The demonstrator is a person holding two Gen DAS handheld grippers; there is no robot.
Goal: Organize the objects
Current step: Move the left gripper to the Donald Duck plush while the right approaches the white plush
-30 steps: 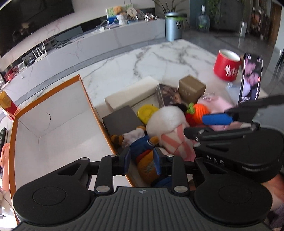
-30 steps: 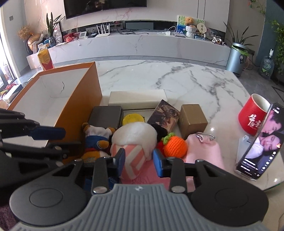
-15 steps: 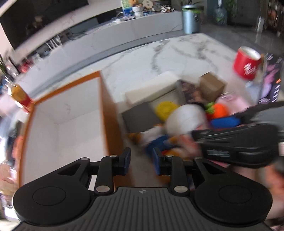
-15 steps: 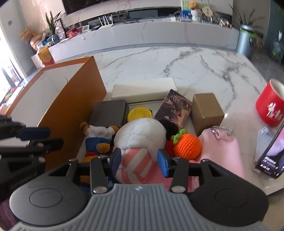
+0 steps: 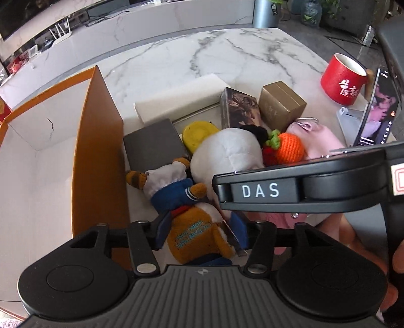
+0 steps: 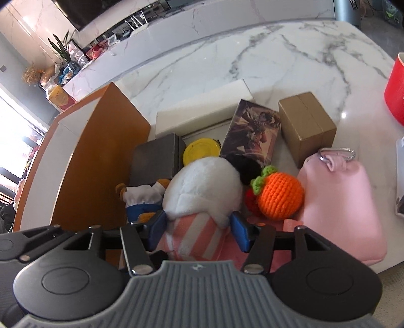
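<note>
Black right gripper (image 5: 298, 188) "DAS", plush bear (image 5: 195, 230) lettering unreadable

A red mug (image 5: 344, 79) with white lettering stands on the marble table (image 5: 227, 58), far ahead and to the right of the left gripper, and a phone (image 5: 378, 111) leans on a stand just beside it, screen lit. Beyond the table runs a long white counter (image 5: 151, 22) carrying a router (image 5: 60, 27), and a grey bin (image 5: 266, 10) stands past its right end.

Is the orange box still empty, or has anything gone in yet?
Empty as far as visible: the orange box shows only bare white inner walls and floor. Its near corner is hidden behind the left tool. The toys lie outside it.
</note>
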